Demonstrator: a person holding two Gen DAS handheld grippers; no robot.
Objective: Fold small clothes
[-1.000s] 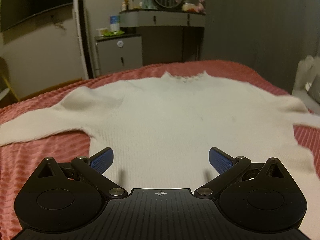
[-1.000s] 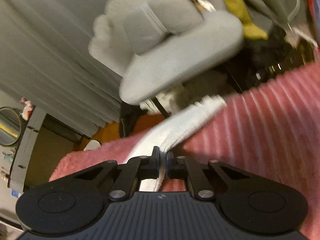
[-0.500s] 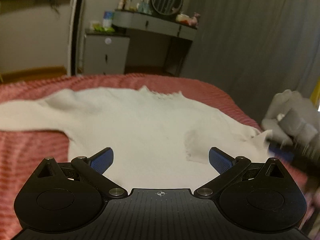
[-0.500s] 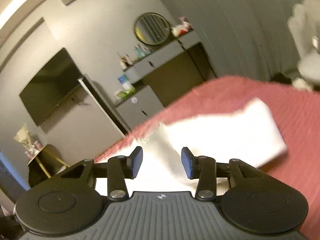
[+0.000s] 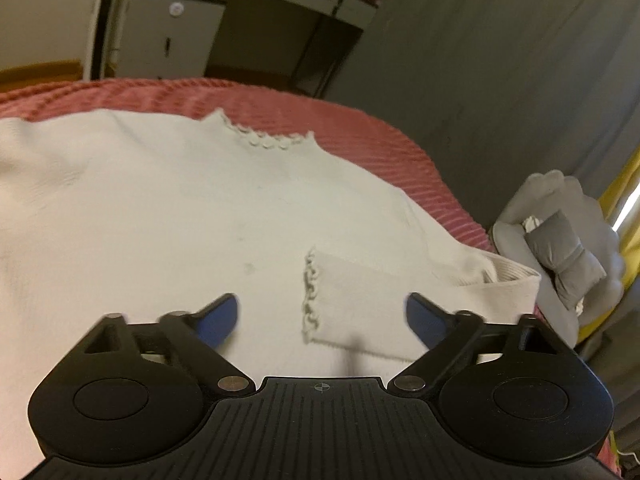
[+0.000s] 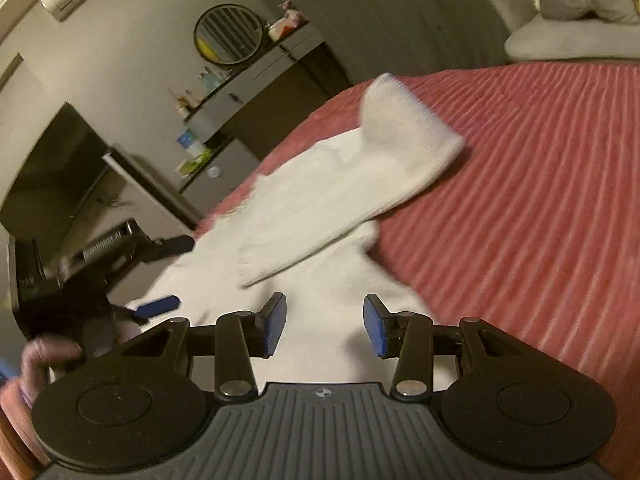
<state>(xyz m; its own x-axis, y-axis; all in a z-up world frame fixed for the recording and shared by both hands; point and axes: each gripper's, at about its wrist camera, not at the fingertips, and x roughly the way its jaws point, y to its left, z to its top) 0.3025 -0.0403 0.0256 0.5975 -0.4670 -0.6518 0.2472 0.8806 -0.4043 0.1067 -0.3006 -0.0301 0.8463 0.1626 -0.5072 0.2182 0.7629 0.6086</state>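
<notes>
A white knit sweater point(image 5: 168, 216) lies flat on the pink ribbed bedspread point(image 5: 360, 136), neck away from me. Its right sleeve point(image 5: 360, 304) is folded in across the body, with the scalloped cuff lying near the middle. In the right wrist view the same folded sleeve point(image 6: 360, 176) lies over the sweater. My left gripper point(image 5: 322, 316) is open and empty just above the lower body of the sweater, over the cuff. My right gripper point(image 6: 325, 326) is open and empty over the sweater's edge. The left gripper point(image 6: 156, 306) also shows at the left in the right wrist view.
A grey plush cushion with a bow point(image 5: 560, 248) sits off the bed's right side. A dresser with a round mirror point(image 6: 228, 34), a small fridge point(image 5: 168, 36) and a wall TV point(image 6: 48, 160) stand beyond the bed. Grey curtains point(image 5: 500, 60) hang at the right.
My right gripper carried the right sleeve in over the sweater's body, opened and let it go. My left gripper swung rightward and stayed open.
</notes>
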